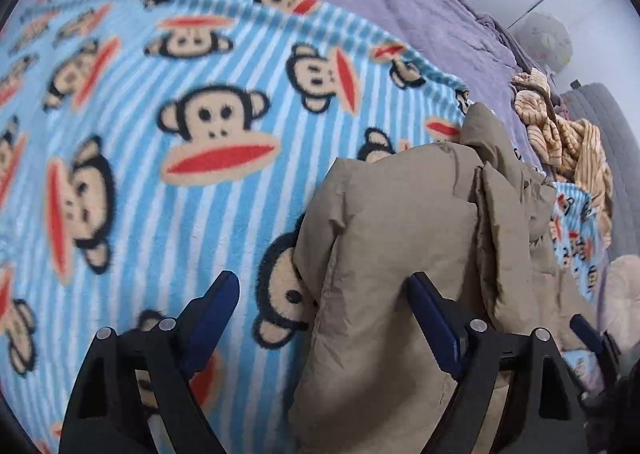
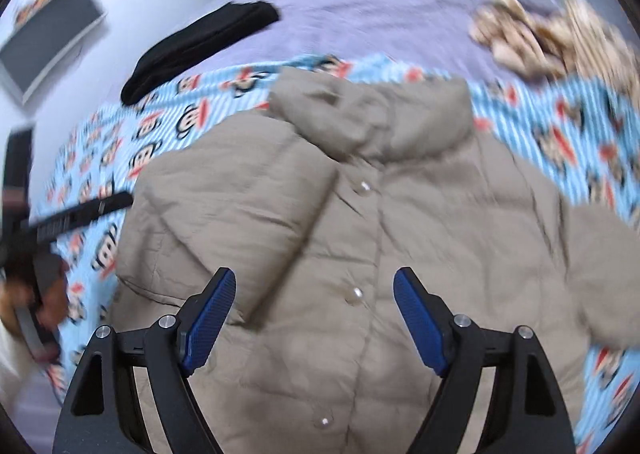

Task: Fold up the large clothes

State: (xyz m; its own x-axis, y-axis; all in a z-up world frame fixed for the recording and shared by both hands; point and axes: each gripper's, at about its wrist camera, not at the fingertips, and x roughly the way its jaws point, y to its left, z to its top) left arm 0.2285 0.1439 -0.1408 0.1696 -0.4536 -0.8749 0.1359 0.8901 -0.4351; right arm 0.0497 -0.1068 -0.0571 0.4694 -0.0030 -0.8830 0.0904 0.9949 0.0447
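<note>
A tan puffer jacket (image 2: 360,222) with snap buttons lies front up on a blue striped monkey-print blanket (image 2: 120,158). Its left sleeve is folded across the chest. My right gripper (image 2: 314,314) is open and empty, just above the jacket's lower front. In the left wrist view the jacket (image 1: 400,234) shows from its side edge. My left gripper (image 1: 324,314) is open and empty, its jaws standing over the jacket's edge and the blanket (image 1: 160,114).
A black garment (image 2: 200,42) lies at the blanket's far edge on the purple bedsheet (image 2: 360,10). A crumpled beige striped garment (image 2: 540,42) lies at the far right. The other gripper (image 2: 60,222) shows at the left of the right wrist view.
</note>
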